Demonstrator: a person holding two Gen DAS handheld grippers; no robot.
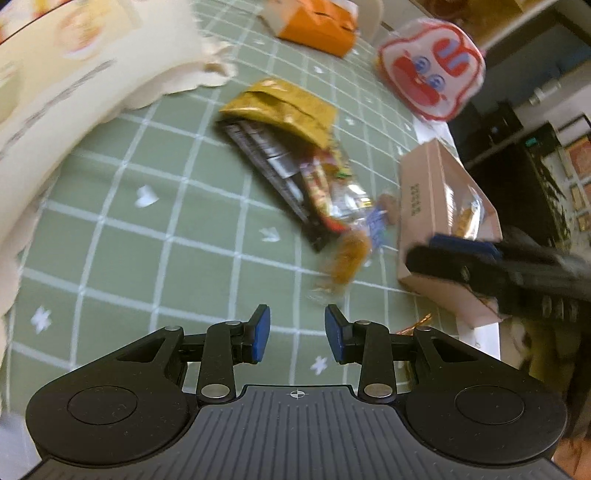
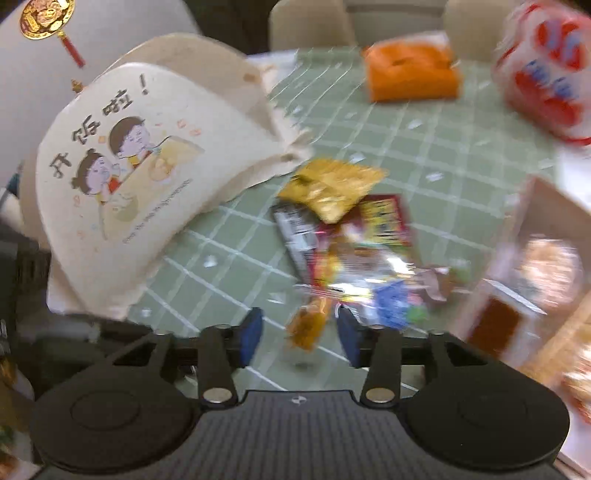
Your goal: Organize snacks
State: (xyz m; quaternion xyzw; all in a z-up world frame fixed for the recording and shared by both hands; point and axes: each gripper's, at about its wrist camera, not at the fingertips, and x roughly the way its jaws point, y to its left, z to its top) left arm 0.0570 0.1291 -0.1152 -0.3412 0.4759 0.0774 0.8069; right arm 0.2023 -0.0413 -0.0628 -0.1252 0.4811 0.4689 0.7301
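Note:
A pile of snacks lies on the green checked tablecloth [image 1: 122,258]: a gold packet [image 1: 284,110] on a dark bar [image 1: 266,162], a shiny wrapped packet [image 1: 332,192] and a small orange snack [image 1: 345,258]. My left gripper [image 1: 297,336] is open and empty, short of the pile. My right gripper [image 2: 299,338] is open, its blue pads either side of the small orange snack [image 2: 306,326]; it also shows in the left wrist view [image 1: 461,254] beside a pink box [image 1: 428,206]. The gold packet [image 2: 332,188] and the shiny packet [image 2: 369,266] lie beyond it.
A cream cloth bag with a cartoon print [image 2: 122,166] lies at the left, seen also in the left wrist view [image 1: 55,92]. An orange box [image 1: 317,26] and a red-and-white bag [image 1: 432,70] stand at the back. Both views are blurred.

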